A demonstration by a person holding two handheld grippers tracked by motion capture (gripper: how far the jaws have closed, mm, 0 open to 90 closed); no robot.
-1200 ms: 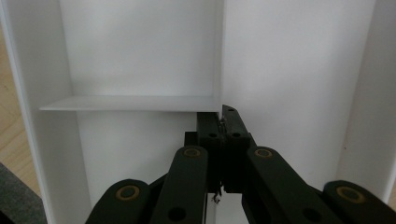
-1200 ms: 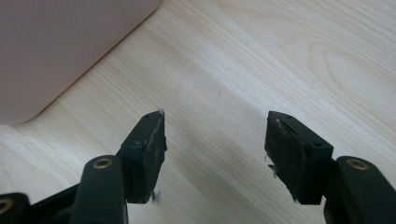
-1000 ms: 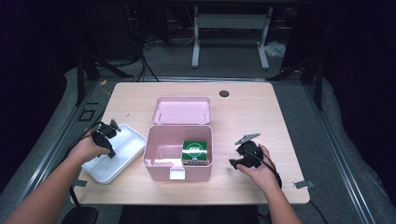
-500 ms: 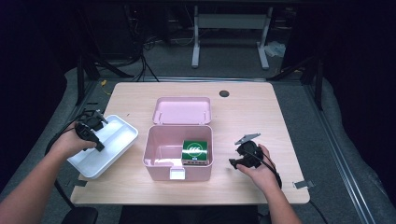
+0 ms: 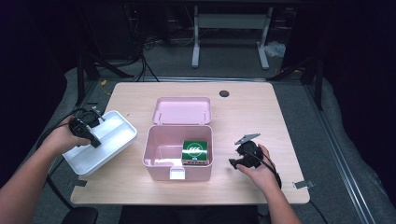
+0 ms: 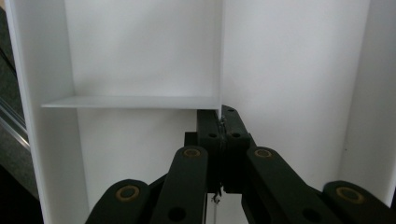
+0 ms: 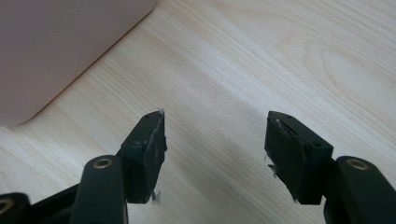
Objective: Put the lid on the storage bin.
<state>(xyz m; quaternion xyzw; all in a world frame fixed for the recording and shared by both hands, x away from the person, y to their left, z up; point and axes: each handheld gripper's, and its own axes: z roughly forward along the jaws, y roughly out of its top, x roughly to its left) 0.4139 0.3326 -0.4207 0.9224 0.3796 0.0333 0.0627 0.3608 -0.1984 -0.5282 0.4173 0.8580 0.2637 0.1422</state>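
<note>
A: Where did your left hand-held gripper [image 5: 95,141] sit?

B: At the left of the high view, over the white tray [image 5: 119,135] that overhung the bench's [image 5: 261,112] left edge. In the left gripper view your jaws were pressed together on the thin upright divider [image 6: 220,56] where it met a cross wall of the tray [image 6: 299,70], so you were gripping the tray by that divider.

A: And the right one?

B: Your right hand-held gripper [image 5: 232,162] lay low over the bench at the lower right of the high view, just beside the pink box [image 5: 161,161]. In the right gripper view its jaws stood wide apart over bare wood [image 7: 280,60], holding nothing, with the pink box's corner [image 7: 56,51] at the upper left.

A: What was in the box?

B: A green packet [image 5: 194,149] stood against its right wall. The lid [image 5: 182,110] lay open behind it. The print on the packet was too small to read; possibly a round logo.
</note>
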